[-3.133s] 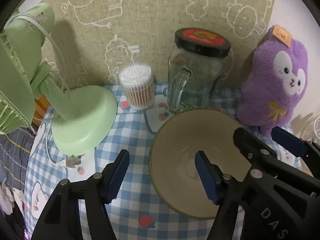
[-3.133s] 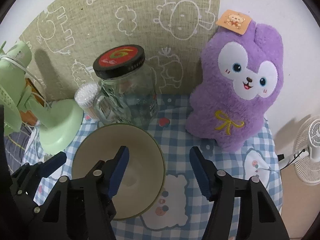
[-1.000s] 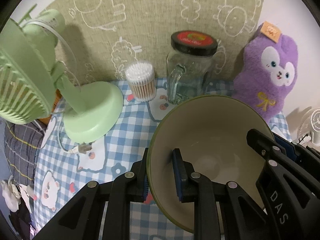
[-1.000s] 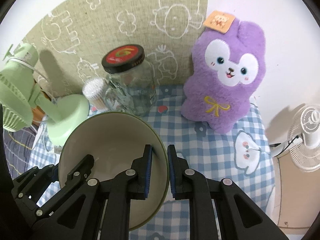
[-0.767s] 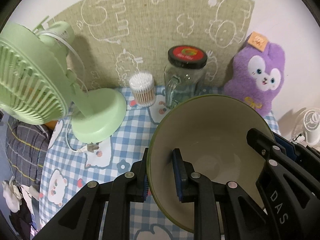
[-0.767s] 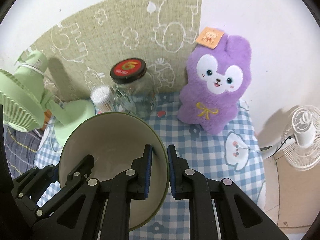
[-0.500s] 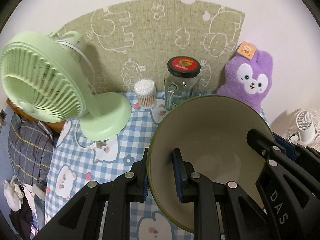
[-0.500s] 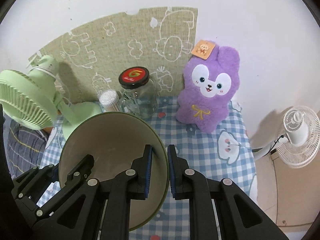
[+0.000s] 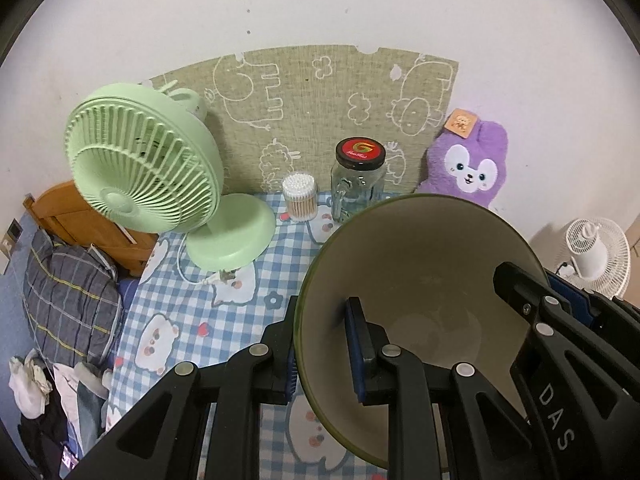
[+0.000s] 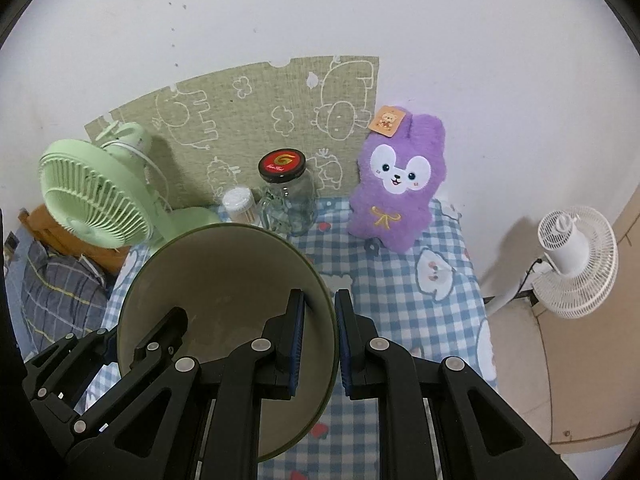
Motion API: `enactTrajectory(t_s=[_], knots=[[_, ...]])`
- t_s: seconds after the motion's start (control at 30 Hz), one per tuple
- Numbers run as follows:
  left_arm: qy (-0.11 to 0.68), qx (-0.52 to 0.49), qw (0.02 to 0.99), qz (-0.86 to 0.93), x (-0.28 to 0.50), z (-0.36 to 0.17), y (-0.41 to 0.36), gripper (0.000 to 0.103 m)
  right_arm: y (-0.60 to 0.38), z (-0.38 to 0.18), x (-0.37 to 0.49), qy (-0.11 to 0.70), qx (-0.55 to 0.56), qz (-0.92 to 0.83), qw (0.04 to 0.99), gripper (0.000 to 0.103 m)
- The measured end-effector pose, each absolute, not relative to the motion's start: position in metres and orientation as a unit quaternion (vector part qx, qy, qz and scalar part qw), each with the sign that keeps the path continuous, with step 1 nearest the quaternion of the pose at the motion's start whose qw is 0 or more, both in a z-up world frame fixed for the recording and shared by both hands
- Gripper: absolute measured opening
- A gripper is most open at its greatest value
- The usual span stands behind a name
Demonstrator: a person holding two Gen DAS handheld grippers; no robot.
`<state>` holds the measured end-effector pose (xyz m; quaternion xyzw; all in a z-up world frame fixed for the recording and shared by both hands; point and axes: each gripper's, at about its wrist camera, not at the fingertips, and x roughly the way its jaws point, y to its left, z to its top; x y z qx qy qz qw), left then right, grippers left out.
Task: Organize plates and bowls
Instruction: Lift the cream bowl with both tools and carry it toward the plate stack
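Note:
A large bowl (image 9: pixel 424 264), beige inside with a dark green rim, is held in the air well above the checked table. My left gripper (image 9: pixel 324 344) is shut on its left rim. My right gripper (image 10: pixel 318 338) is shut on its right rim; the bowl (image 10: pixel 224 276) fills the lower left of the right wrist view. Each gripper shows at the far side of the bowl in the other's view. The bowl is empty.
On the blue checked tablecloth (image 9: pixel 224 312) stand a green desk fan (image 9: pixel 152 176), a cotton swab jar (image 9: pixel 299 197), a glass jar with a red lid (image 9: pixel 359 184) and a purple plush rabbit (image 10: pixel 396 184). A white floor fan (image 10: pixel 572 256) stands right of the table.
Both grippers closed on the bowl's rim and lifted it together off the table. Over the last second it has kept rising and the table objects have shrunk in view.

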<state>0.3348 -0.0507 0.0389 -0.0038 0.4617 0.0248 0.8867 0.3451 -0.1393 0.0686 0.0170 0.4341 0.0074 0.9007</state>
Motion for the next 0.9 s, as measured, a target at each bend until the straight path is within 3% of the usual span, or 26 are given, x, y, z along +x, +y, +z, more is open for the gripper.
enactTrajectory(t_s=[0.9], knots=[[0.433, 0.017, 0.901, -0.014, 0.211, 0.055, -0.033, 0.019, -0.113, 0.077, 0.201, 0.412, 0.023, -0.032, 0.910, 0.018]])
